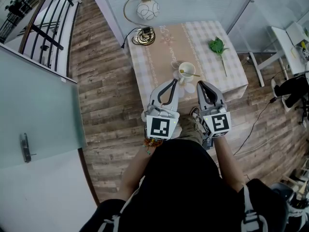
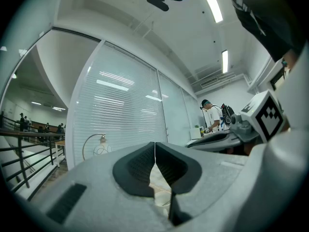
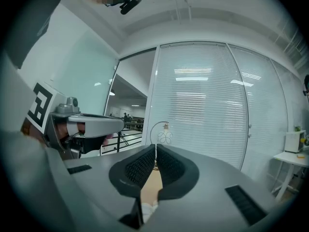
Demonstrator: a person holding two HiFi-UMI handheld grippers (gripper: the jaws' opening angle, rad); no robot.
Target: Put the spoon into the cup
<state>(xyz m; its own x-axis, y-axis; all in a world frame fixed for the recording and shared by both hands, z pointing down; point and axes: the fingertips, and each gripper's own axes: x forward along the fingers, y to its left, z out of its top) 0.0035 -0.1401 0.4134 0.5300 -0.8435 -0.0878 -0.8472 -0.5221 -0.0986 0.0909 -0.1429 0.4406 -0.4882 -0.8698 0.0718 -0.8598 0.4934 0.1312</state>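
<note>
A white cup (image 1: 186, 70) stands near the front of the small checked table (image 1: 149, 66). A gold spoon (image 1: 189, 73) rests in it, handle sticking out over the rim to the right. My left gripper (image 1: 175, 81) is shut and empty, its tip just left of the cup's base. My right gripper (image 1: 199, 83) is also shut and empty, just right of the cup and slightly nearer to me. In the left gripper view the pads (image 2: 145, 163) meet, with a bit of the cup (image 2: 162, 198) showing below them. The right gripper view shows its pads (image 3: 143, 166) closed too.
A gold arc lamp with a white globe (image 1: 143, 13) stands at the table's far left corner. A green leafy sprig (image 1: 218, 46) lies at the right. Glass walls run behind the table, a railing (image 1: 43, 18) at far left, a white desk (image 1: 285, 40) and floor cable at right.
</note>
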